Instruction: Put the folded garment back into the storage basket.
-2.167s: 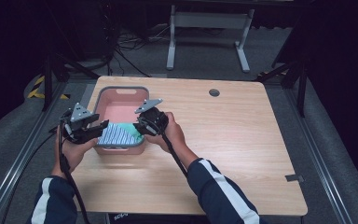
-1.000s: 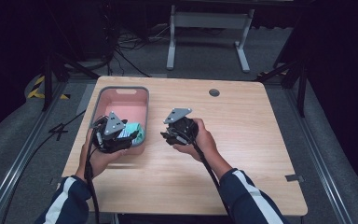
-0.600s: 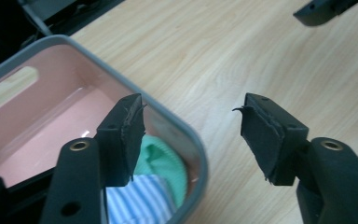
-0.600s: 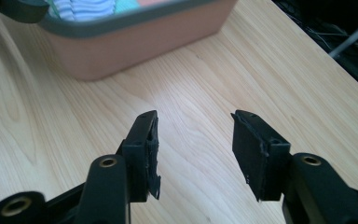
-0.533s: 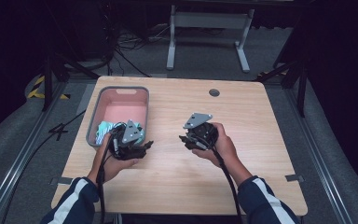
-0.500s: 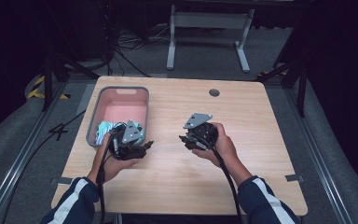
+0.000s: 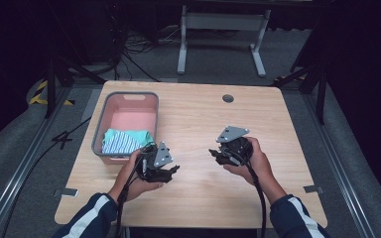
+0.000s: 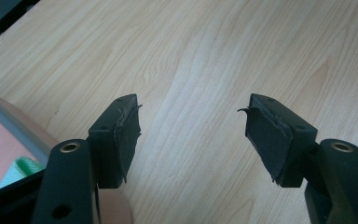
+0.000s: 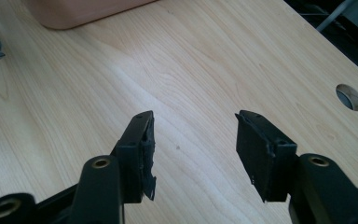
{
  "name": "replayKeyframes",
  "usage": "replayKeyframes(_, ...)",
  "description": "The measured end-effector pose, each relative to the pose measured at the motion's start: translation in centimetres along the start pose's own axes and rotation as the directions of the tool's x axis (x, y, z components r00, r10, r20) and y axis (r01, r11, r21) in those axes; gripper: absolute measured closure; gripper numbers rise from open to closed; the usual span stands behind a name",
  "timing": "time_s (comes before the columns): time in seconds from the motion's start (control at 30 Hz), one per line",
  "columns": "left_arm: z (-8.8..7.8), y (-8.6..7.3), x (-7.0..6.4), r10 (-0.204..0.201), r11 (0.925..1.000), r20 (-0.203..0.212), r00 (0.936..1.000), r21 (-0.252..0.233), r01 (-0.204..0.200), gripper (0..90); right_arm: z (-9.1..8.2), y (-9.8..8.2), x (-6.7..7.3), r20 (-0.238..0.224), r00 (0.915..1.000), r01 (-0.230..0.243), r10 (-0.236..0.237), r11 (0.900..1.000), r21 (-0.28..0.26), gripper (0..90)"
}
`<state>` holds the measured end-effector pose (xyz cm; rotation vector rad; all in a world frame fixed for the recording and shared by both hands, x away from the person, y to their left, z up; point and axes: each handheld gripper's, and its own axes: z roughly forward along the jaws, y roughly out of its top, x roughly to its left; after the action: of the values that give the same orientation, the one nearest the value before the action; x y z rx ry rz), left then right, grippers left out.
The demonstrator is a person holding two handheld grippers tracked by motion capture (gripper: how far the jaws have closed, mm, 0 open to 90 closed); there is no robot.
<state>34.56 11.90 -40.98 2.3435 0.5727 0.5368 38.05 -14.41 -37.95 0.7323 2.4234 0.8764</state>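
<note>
The left gripper [image 8: 191, 126] is seen with its jaws standing apart and nothing between them; they have just been opening, over bare wood. In the high view the left gripper [image 7: 159, 164] is held low over the table [image 7: 278, 124], just beside the near right corner of the basket [image 7: 129, 97]. In the left gripper view a curved grey stretch of the basket [image 8: 14, 123] is seen at the left edge, with pink wall and a scrap of green cloth inside it.

The right gripper [image 9: 193, 144] is likewise parted and empty, its jaws having just been opening, and only the table [image 9: 74, 93] lies between and beyond them. In the high view the right gripper [image 7: 225, 153] is held well apart from the left one, toward the middle of the table, its grey plate tilted upward.

The folded cloth [image 7: 126, 140], striped blue and white with a green part, is laid in the near end of the basket, touched by neither gripper. A round hole [image 7: 227, 98] is seen in the far part of the table, also visible in the right gripper view [image 9: 349, 97].
</note>
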Motion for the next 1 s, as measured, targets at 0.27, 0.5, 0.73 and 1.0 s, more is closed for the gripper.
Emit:
replayKeyframes(0.27,1.2,0.0,-1.3,0.042,0.9987,0.034,0.9986,0.026,-0.042,33.7,-0.3,-2.1,-0.2,0.005,1.0,0.003,-0.003,1.0,0.026,46.2)
replayKeyframes(0.5,2.5,-0.3,-2.6,0.079,0.9951,0.077,0.9939,0.052,-0.083,32.1,-0.3,-4.4,-0.1,-0.003,0.9999,0.013,-0.012,0.998,0.057,42.6)
replayKeyframes(0.73,3.8,-0.8,-3.6,0.102,0.9897,0.106,0.9891,0.09,-0.112,30.7,-0.4,-6.2,0.0,-0.009,0.9999,0.008,-0.007,0.998,0.069,41.0)
replayKeyframes(1.0,5.0,-1.2,-4.6,0.08,0.9919,0.161,0.9837,0.085,-0.094,26.5,-0.5,-9.3,0.2,-0.019,0.9998,0.012,-0.011,0.996,0.093,38.6)
